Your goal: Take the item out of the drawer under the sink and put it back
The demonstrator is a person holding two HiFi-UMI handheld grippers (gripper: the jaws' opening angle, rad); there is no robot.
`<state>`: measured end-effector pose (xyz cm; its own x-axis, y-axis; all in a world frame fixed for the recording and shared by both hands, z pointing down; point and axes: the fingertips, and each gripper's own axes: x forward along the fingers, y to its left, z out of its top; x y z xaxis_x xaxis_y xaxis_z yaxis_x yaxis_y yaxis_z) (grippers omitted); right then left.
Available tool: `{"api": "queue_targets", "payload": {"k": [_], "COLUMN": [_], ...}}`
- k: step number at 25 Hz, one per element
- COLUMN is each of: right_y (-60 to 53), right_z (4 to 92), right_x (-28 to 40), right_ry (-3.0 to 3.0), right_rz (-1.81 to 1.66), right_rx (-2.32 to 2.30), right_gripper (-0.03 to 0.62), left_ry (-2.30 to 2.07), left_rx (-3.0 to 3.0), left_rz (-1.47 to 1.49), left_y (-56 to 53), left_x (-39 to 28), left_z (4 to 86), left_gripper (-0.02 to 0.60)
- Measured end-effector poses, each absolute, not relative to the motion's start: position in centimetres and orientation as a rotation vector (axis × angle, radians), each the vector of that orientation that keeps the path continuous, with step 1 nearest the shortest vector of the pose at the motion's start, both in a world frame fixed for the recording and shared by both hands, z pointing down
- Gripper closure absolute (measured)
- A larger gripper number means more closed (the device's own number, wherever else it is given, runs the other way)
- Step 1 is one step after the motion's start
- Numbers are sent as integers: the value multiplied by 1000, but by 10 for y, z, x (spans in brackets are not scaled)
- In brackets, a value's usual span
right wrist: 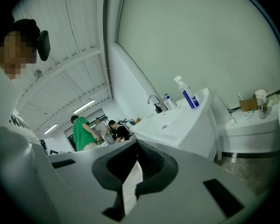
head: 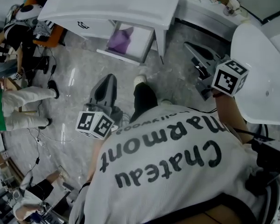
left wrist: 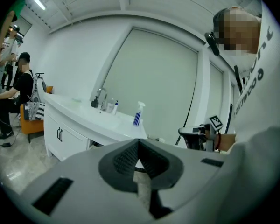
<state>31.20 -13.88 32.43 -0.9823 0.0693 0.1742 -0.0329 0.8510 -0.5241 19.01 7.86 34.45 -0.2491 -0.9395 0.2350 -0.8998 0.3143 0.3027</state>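
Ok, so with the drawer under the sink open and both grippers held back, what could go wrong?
The left gripper and right gripper both have their jaws shut; reaching in like that would likely shove the crumpled purple item deeper into the open white drawer. The drawer also juts out toward the person's white shoe, so a step forward might knock it. The right gripper could clip the white rounded basin beside it.
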Motion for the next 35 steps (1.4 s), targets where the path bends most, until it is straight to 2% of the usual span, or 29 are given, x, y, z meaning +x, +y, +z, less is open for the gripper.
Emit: {"api": "queue_targets", "payload": {"k": [21, 24, 29, 35], "right_y": [-212, -220, -231, -233], "right_z": [312, 314, 313, 328], "right_x": [221, 216, 230, 246], "right_ry": [-2891, -2883, -2871, -2787], "right_rz": [863, 854, 871, 931], "right_rx": [407, 489, 643, 862], "right_gripper": [583, 583, 583, 583], "left_ry": [-1967, -1908, -1735, -1520], "left_rx": [1889, 1967, 2174, 2157], "left_rz": [129, 266, 721, 812], "left_y": [-29, -41, -50, -61], "left_x": [41, 28, 39, 27], "left_z": [369, 385, 425, 483], "left_gripper": [574, 573, 574, 573]}}
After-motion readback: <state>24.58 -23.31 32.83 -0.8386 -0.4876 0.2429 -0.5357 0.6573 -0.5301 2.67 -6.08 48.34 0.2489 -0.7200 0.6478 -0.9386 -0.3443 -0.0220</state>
